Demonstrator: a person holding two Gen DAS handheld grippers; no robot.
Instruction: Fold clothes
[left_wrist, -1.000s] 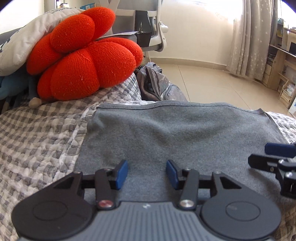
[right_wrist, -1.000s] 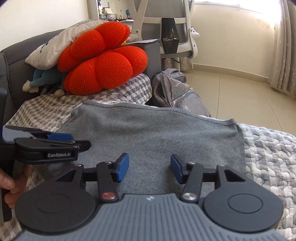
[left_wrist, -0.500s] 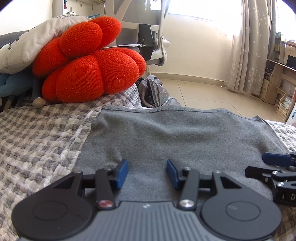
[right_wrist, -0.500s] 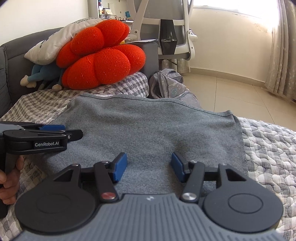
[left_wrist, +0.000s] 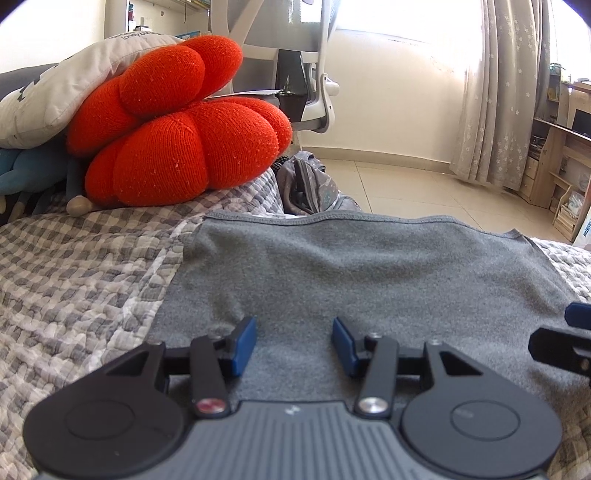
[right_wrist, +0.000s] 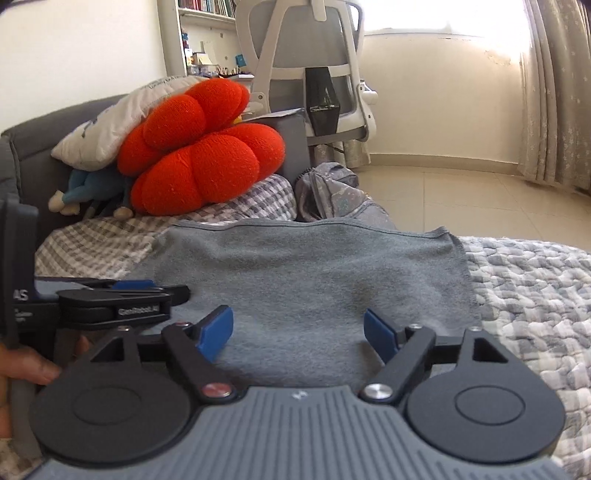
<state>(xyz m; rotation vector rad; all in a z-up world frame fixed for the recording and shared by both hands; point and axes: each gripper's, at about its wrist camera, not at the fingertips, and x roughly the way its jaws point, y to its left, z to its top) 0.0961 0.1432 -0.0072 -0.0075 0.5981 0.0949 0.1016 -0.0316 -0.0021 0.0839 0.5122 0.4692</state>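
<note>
Checked quilt (left_wrist: 85, 280) covers your sofa, with the grey cloth (left_wrist: 354, 273) spread flat on it. Your left gripper (left_wrist: 294, 345) hovers half open over its near edge, holding nothing. Your right gripper (right_wrist: 298, 329) has just been opening wide, also empty.

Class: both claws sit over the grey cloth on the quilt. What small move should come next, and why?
Probably lower both claws onto the near edge of the cloth and close. The cloth lies flat and unfolded on the quilt. The left claw is open over it, and the right claw has just opened wider with only cloth beneath, nothing gripped.
</note>
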